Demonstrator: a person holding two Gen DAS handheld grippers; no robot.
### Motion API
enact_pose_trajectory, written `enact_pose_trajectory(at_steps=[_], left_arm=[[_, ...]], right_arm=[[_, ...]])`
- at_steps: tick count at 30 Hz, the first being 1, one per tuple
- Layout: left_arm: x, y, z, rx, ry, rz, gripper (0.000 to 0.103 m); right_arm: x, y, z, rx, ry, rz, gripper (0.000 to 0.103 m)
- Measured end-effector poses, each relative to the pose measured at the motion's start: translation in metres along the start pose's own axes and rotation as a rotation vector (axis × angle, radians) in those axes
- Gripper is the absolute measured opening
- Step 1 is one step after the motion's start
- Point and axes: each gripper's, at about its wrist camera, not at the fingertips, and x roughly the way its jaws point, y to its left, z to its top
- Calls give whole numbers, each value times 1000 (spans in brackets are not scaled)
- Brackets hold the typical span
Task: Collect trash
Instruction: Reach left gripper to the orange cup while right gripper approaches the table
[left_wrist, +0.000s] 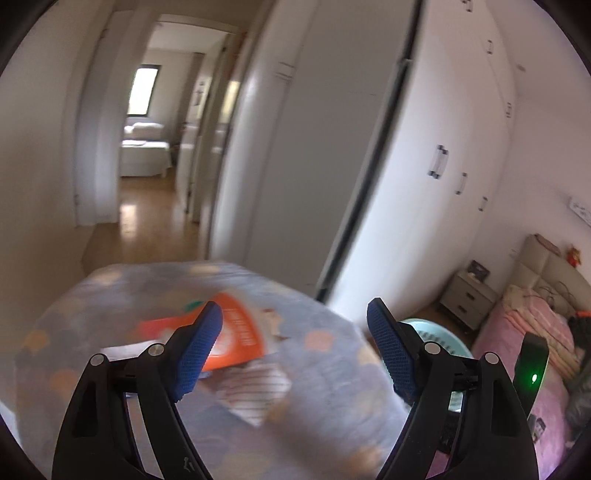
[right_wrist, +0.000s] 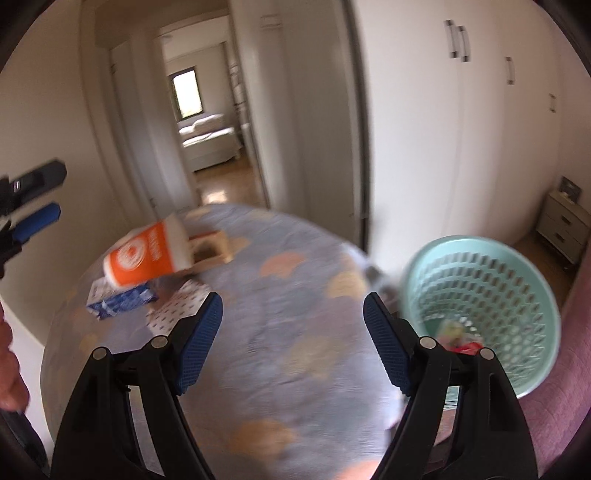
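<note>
An orange and white paper cup (right_wrist: 147, 254) lies on its side on a table with a grey-blue patterned cloth (right_wrist: 288, 295). Next to it lie a blue carton (right_wrist: 122, 299), a white patterned packet (right_wrist: 177, 306) and a small wooden box (right_wrist: 210, 247). The cup (left_wrist: 236, 332) and a striped packet (left_wrist: 255, 387) also show, blurred, in the left wrist view. My left gripper (left_wrist: 295, 325) is open and empty, just above the cup. My right gripper (right_wrist: 293, 317) is open and empty over the cloth. A mint green mesh bin (right_wrist: 484, 306) holds some trash.
The bin (left_wrist: 432, 332) stands between the table and a pink bed (left_wrist: 524, 354). White wardrobes (right_wrist: 461, 129) and an open door to a hallway (right_wrist: 207, 122) are behind. A bedside cabinet (right_wrist: 565, 229) is at the far right. The left gripper's fingers (right_wrist: 37, 218) show at the left edge.
</note>
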Motion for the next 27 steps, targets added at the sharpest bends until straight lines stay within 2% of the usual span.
enact_pose_trajectory(at_steps=[4, 6, 9, 13, 14, 19, 21, 24, 27], left_arm=[[-2, 36, 5, -13, 14, 54, 79], [-1, 57, 8, -30, 23, 71, 79], [6, 82, 11, -57, 53, 90, 81], [26, 94, 12, -32, 93, 115, 82], [36, 94, 13, -19, 120, 95, 84], [80, 90, 6, 27, 229, 18, 85], [99, 91, 4, 55, 270, -19, 89], [122, 96, 0, 57, 328, 1, 86], [123, 98, -8, 31, 375, -74, 82]], right_arm=[[22, 21, -10, -42, 16, 29, 72], [35, 31, -14, -59, 39, 48, 62], [51, 38, -20, -76, 74, 69, 52], [60, 40, -22, -82, 90, 84, 52], [62, 40, -22, -81, 93, 86, 52], [69, 34, -23, -57, 116, 94, 52], [70, 33, -23, -53, 116, 96, 52], [70, 34, -24, -60, 115, 99, 52], [70, 33, -23, -57, 110, 108, 52]])
